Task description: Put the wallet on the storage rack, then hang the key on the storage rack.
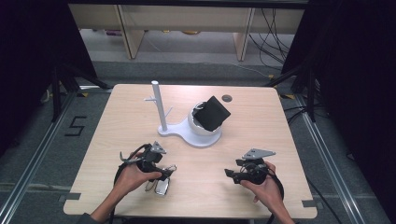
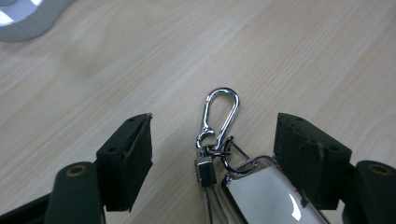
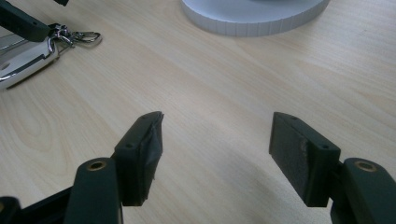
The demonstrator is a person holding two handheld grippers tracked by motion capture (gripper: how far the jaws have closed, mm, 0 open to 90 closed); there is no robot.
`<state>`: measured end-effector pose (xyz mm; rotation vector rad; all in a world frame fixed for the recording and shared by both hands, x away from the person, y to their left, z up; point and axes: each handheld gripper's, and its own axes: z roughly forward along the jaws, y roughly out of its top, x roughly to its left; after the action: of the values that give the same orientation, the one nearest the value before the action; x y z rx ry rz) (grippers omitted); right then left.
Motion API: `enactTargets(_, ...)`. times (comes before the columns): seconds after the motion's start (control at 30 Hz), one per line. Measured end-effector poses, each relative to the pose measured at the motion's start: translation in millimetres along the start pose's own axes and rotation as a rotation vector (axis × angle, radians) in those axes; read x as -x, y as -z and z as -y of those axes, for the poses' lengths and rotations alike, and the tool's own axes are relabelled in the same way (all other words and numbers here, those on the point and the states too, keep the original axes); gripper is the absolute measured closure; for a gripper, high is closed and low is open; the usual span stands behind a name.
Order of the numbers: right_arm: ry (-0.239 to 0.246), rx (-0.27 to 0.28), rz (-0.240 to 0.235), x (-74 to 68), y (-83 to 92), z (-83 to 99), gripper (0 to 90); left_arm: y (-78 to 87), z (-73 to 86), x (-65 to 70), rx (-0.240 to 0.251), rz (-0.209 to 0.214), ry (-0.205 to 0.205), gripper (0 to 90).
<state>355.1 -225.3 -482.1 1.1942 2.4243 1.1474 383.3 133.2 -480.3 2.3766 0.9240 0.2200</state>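
We count one wooden table (image 1: 261,121), one white stand (image 1: 189,130) with a single upright post (image 1: 159,105), one black pouch (image 1: 212,113) on it, one key fob (image 2: 268,196) with one silver clip (image 2: 219,112), and two grippers, left (image 1: 161,175) and right (image 1: 230,175).

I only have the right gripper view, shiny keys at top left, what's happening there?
Observer: The left gripper has its open jaws on either side of a silver key fob with a chrome carabiner clip, lying flat on the light wooden table.
Operator: And that white disc up top?
Observer: It's the base of a white stand with an upright peg post.
Operator: Anything on it?
Observer: A black boxy object sits tilted in its white bowl.
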Motion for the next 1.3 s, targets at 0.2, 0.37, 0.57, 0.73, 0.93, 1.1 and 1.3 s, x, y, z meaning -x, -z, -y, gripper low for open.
enactTargets(0.2,-0.013,-0.008,-0.007,-0.7,0.1,1.0,35.7,-4.5,-6.5,-0.4,-0.036,0.024,-0.020,29.1)
enactTargets(0.37,0.006,-0.007,-0.017,0.1,-1.2,1.2,35.7,-7.2,-9.5,0.5,-0.061,0.037,-0.012,28.9)
enactTargets(0.57,0.011,-0.015,-0.017,-0.9,-1.7,0.9,35.4,-9.1,-10.5,4.2,-0.094,0.038,-0.004,27.7)
enactTargets(0.73,0.010,-0.014,-0.017,-0.1,-1.5,1.8,35.4,-6.0,-15.6,1.0,-0.099,0.027,0.000,27.7)
enactTargets(0.93,0.013,-0.016,-0.015,-1.3,-1.5,1.0,35.4,-12.9,-20.1,-0.3,-0.125,0.033,0.006,31.5)
enactTargets(1.1,0.009,-0.021,-0.021,-2.7,-2.5,0.9,35.3,-17.4,-23.4,-2.4,-0.174,0.025,-0.014,37.9)
enactTargets(1.3,0.028,-0.015,-0.021,-3.5,-3.7,0.3,35.4,-21.5,-23.9,-3.3,-0.254,0.041,-0.016,46.6)
